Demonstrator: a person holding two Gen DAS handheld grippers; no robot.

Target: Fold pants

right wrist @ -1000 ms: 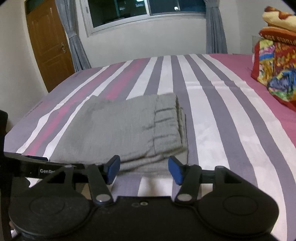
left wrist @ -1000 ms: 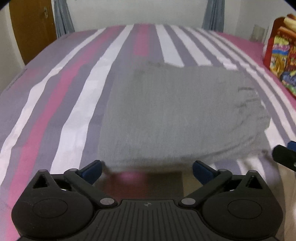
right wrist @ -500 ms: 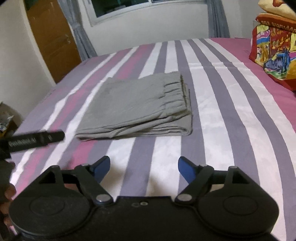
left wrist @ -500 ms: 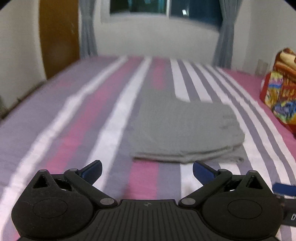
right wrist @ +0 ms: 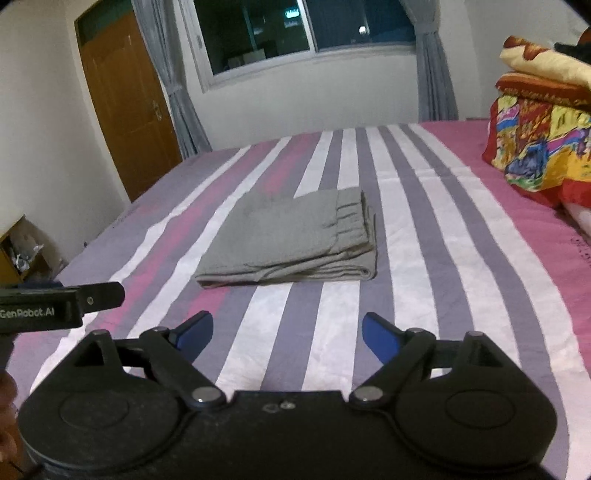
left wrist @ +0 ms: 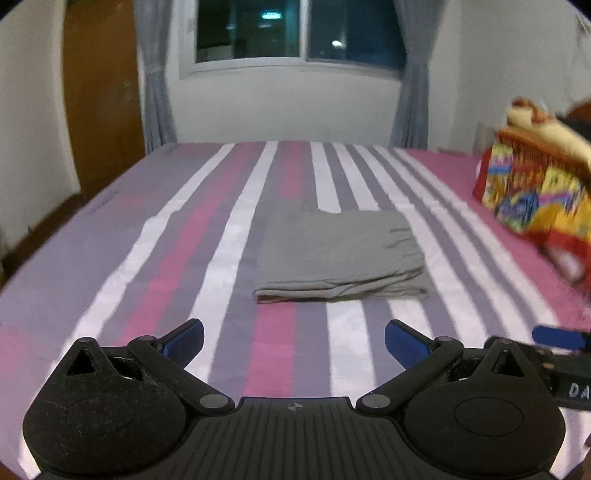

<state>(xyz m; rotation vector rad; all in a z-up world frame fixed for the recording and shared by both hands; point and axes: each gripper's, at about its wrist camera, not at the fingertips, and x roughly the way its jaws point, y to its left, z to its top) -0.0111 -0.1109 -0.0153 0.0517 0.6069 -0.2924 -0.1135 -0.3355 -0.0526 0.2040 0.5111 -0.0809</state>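
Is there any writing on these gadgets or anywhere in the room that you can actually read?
"GenRobot.AI": white lettering on the side of the left claw, seen at the left edge of the right wrist view.
"DA": cut-off white letters on the side of the right claw, at the right edge of the left wrist view.
Patterned blanket: bright print, any lettering too blurred to read.

A striped bedsheet (right wrist: 424,258) covers the bed. Grey curtains (right wrist: 436,74) flank a dark window (right wrist: 295,33). A brown door (right wrist: 129,110) adjoins white walls.
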